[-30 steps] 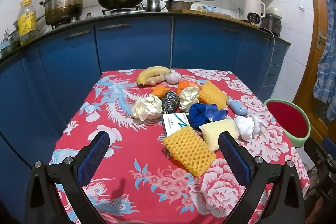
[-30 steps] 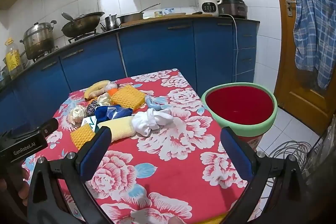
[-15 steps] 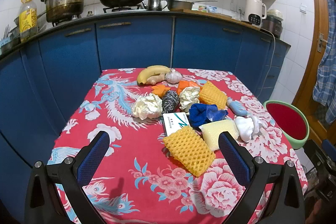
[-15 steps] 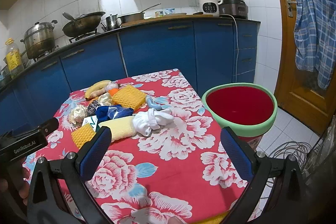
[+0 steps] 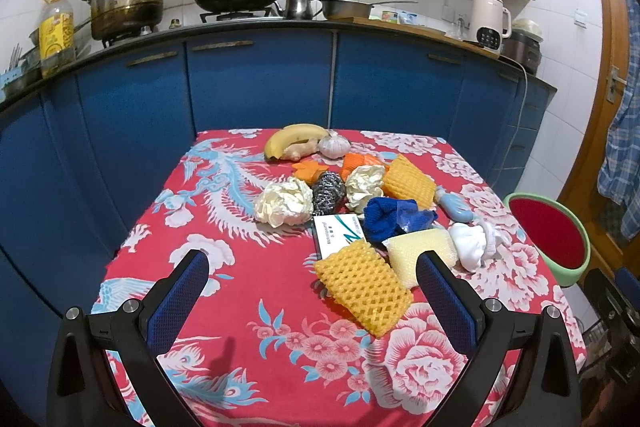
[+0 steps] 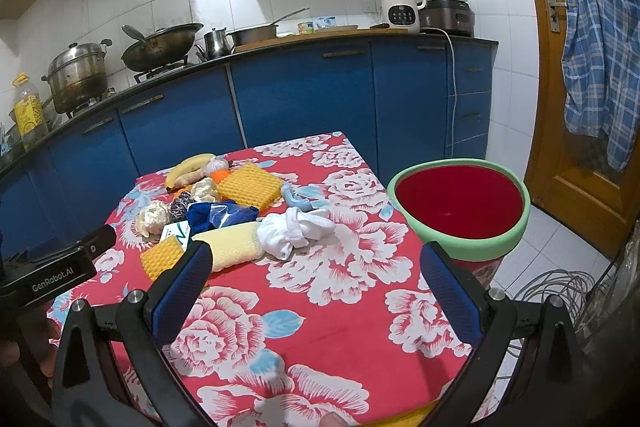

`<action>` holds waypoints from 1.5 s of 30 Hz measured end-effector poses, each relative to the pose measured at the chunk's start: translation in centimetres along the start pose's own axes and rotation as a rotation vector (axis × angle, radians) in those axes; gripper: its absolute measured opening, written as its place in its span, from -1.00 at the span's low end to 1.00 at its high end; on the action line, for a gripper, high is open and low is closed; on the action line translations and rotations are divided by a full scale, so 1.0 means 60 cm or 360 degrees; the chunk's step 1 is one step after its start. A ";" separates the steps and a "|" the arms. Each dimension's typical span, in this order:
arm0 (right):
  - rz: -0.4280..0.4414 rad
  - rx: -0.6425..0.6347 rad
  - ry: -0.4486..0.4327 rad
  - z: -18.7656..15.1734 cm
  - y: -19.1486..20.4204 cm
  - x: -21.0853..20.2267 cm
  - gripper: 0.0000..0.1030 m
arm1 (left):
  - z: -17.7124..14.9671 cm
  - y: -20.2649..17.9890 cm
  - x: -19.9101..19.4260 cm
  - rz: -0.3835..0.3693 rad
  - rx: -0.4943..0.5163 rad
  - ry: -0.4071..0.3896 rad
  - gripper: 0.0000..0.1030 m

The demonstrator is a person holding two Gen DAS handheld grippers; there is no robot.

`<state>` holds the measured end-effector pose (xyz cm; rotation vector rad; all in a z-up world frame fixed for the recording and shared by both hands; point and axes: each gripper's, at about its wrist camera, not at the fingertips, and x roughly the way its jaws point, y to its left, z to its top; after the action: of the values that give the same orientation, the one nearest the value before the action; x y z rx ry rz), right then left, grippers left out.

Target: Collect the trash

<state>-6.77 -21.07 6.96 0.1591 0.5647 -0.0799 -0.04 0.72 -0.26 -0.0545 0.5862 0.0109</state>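
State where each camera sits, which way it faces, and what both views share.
Left wrist: on the left gripper, low at the table's near edge, facing the blue cabinets; its own open fingers show.
Right wrist: on the right gripper, facing the red bin; its open fingers and the left gripper's body show.
Shared: white sock, banana, bin.

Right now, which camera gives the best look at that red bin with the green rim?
The right wrist view: the bin sits whole, its full rim and red inside visible. In the left wrist view it lies squeezed at the right edge, smaller and distorted.
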 end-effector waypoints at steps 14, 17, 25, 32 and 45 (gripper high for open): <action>0.0001 0.0000 0.0006 0.000 0.003 -0.003 0.98 | 0.001 0.001 0.001 0.0000 0.0000 0.0002 1.00; 0.0003 0.0002 0.0006 0.000 0.003 -0.003 0.98 | 0.001 0.001 0.001 -0.0001 0.0000 0.0003 1.00; 0.0000 0.0001 0.0007 0.000 0.003 -0.003 0.98 | 0.001 0.000 0.001 -0.0001 -0.0001 0.0002 1.00; 0.0001 0.0006 0.0014 -0.001 0.003 -0.002 0.98 | 0.001 0.000 0.002 -0.0003 0.0002 0.0006 1.00; -0.0008 0.0015 0.0055 -0.003 -0.004 0.010 0.98 | -0.003 -0.010 0.011 0.0000 0.0015 0.0027 1.00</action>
<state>-6.39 -21.32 6.44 0.1682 0.5995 -0.0849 0.44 0.12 -0.74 -0.0457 0.6032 0.0076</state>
